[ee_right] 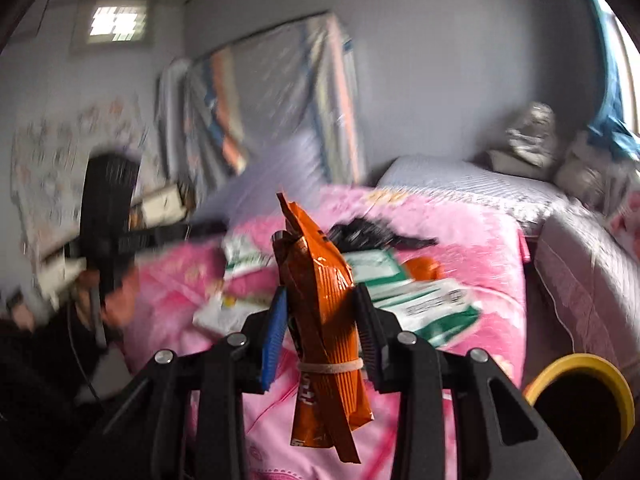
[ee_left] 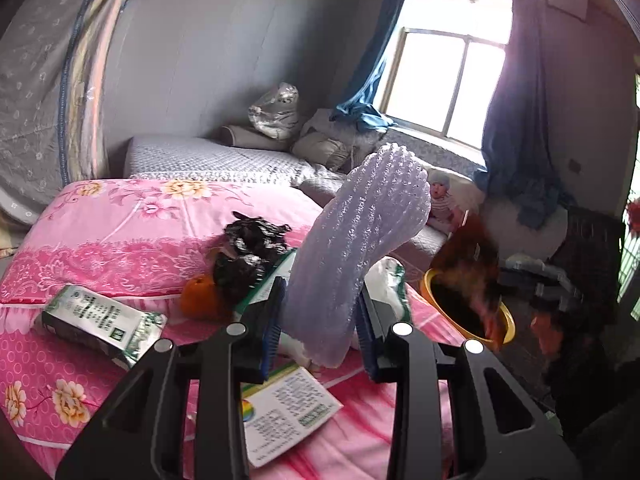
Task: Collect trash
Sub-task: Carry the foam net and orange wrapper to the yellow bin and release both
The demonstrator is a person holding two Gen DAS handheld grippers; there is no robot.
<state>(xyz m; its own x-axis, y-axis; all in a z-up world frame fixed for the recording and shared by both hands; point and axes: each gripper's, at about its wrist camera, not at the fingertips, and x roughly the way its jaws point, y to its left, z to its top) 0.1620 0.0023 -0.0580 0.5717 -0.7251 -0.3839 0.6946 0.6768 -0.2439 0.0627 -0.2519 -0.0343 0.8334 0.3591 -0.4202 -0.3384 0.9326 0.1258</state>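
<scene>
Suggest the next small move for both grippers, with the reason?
Probably carry the right gripper over the yellow-rimmed round bin and let go. It is shut on the rolled orange foil snack bag, with the bin close at lower right. The left gripper is shut on the white foam net sleeve and could follow; more litter lies on the pink floral bedspread.

Left gripper (ee_left: 320, 322): black plastic frame with triangular cut-outs, lower centre of the left wrist view.
Left pads (ee_left: 270, 338): ribbed, blue.
Left screws: four round silver heads across the linkage.
Right gripper (ee_right: 322, 330): matching black frame, lower centre of the right wrist view.
Right pads (ee_right: 274, 336): ribbed; the left one blue, the right one dark.
Right screws: four silver heads.
</scene>
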